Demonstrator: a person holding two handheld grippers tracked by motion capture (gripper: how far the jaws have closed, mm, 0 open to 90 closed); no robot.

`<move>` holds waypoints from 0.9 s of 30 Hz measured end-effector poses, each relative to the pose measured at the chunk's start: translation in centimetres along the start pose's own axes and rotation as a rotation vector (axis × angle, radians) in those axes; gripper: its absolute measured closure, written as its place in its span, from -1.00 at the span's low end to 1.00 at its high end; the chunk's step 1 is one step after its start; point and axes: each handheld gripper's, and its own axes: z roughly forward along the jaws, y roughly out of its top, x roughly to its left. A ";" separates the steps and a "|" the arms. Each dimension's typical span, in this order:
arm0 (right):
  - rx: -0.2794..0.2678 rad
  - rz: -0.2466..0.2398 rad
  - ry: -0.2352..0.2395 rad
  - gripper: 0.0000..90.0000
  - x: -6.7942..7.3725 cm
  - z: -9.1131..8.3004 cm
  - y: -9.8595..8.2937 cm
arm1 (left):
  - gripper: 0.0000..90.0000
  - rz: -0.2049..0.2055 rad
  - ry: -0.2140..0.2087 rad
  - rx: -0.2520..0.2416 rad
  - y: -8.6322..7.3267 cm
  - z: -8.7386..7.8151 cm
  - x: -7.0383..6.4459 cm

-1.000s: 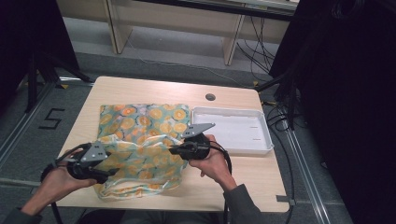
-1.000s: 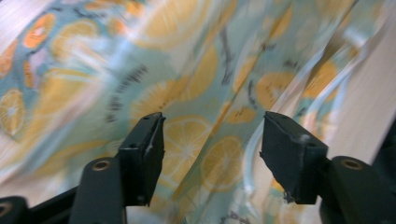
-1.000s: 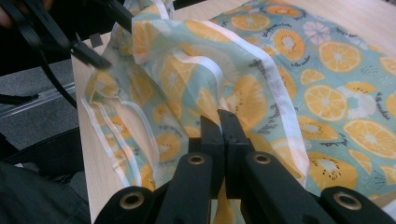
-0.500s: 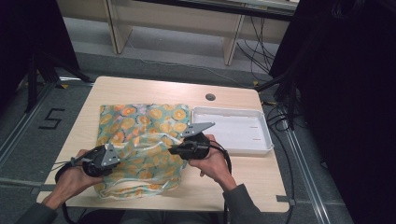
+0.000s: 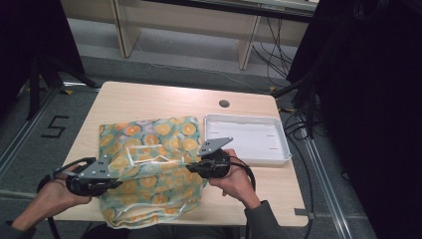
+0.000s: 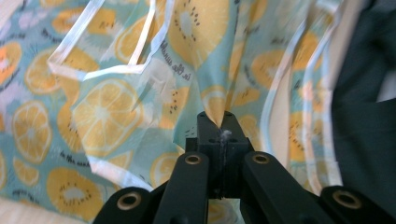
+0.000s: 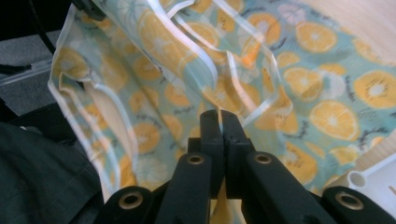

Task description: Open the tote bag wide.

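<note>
A thin cloth [image 5: 149, 164] printed with orange and kiwi slices on pale teal, edged in white, lies over the wooden table [image 5: 149, 99] and hangs off its near edge. My left gripper [image 5: 113, 180] is shut on a fold of the cloth [image 6: 140, 93] at its near left side, the fabric pinched between the jaws [image 6: 219, 122]. My right gripper [image 5: 191, 168] is shut on the cloth [image 7: 261, 79] at its right side, the hem drawn up from between the closed jaws [image 7: 219, 116]. The stretch of cloth between the two grippers is lifted and creased.
A shallow white tray [image 5: 247, 138] stands empty on the table right of the cloth, close to my right hand. A round cable hole [image 5: 224, 103] sits behind it. The far strip of the table is bare wood. Dark clothing [image 7: 42, 172] shows below the table's near edge.
My left gripper has shifted right and slightly nearer, along the cloth's near left edge. The right gripper has stayed in place, holding the cloth.
</note>
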 end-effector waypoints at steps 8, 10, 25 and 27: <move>-0.041 -0.030 -0.080 1.00 -1.2 0.3 2.0 | 0.98 -0.083 0.012 -0.039 1.4 -1.4 3.4; -0.019 -0.023 -0.118 1.00 -1.8 1.1 2.4 | 0.98 -0.110 0.034 -0.049 1.6 -1.1 4.7; 0.129 -0.119 -0.306 0.88 -4.8 10.1 3.3 | 0.98 -0.268 0.133 0.071 -1.3 3.3 11.1; 0.173 -0.133 -0.313 0.81 -5.0 10.7 2.6 | 0.98 -0.289 0.117 0.087 -2.1 4.0 11.2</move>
